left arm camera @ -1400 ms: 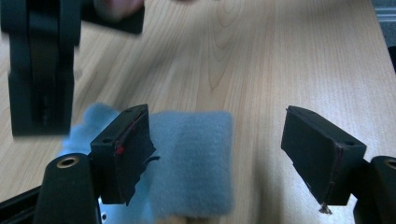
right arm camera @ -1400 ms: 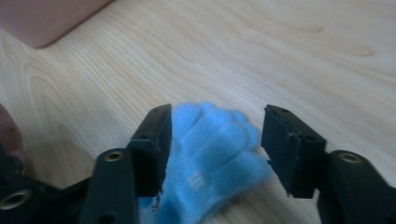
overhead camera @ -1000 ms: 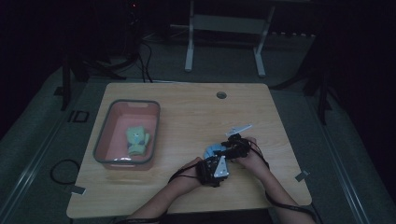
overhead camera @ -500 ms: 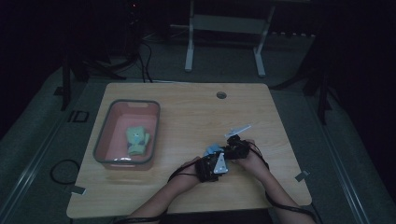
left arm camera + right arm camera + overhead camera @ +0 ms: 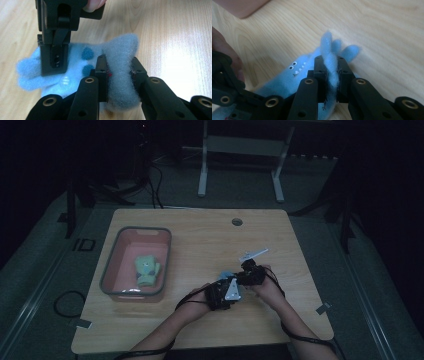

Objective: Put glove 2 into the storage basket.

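A small blue fleece glove (image 5: 120,47) with darker dots and a little toothy face (image 5: 297,68) lies on the wooden table (image 5: 200,240). My left gripper (image 5: 118,61) is shut on the thick cuff end of it. My right gripper (image 5: 330,60) pinches a fold near its fingers. In the left gripper view the right gripper (image 5: 53,50) stands on the glove's finger side, a thumb above it. From the high view the left gripper (image 5: 222,295) and right gripper (image 5: 250,275) meet at the front right of the table, with the blue glove (image 5: 226,274) between them.
A pink bin (image 5: 107,270) with a grey rim stands at the left of the table and holds a green glove (image 5: 147,271). A round cable hole (image 5: 237,222) sits near the far edge. A desk frame (image 5: 240,165) stands on the floor beyond.
Both hands and grippers have edged slightly to the left with the blue glove held between them. The bin and green glove have not moved.
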Motion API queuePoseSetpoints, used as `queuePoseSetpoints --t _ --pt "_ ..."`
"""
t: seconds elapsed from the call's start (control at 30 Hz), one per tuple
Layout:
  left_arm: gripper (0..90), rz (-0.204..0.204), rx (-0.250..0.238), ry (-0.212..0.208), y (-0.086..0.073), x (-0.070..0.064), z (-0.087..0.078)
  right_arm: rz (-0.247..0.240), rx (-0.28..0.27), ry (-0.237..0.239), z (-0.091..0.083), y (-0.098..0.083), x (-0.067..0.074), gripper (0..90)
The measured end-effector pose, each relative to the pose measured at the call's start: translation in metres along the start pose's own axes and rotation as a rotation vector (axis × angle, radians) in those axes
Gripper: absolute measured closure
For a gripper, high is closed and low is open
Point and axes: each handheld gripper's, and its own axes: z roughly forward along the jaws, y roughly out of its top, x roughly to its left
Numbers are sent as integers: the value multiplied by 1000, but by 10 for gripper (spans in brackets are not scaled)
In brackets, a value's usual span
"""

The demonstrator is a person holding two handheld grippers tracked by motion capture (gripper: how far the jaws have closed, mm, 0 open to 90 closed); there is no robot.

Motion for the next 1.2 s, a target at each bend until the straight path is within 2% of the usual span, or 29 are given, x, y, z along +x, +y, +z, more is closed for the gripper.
queuePoseSetpoints --t 0.13,0.2,0.37,0.63,1.2 --pt "750 7 1 11 2 3 -8 -4 -28 5 -5 9 5 822" --pt "749 10 1 22 4 6 -16 11 -54 27 -10 16 5 823" --pt "750 22 4 35 9 10 -28 16 -69 21 -14 24 7 823" --pt "749 41 20 65 14 18 -51 -12 -91 21 -21 47 18 823" --pt "749 34 57 137 2 28 -91 -69 -114 53 -12 90 45 825"
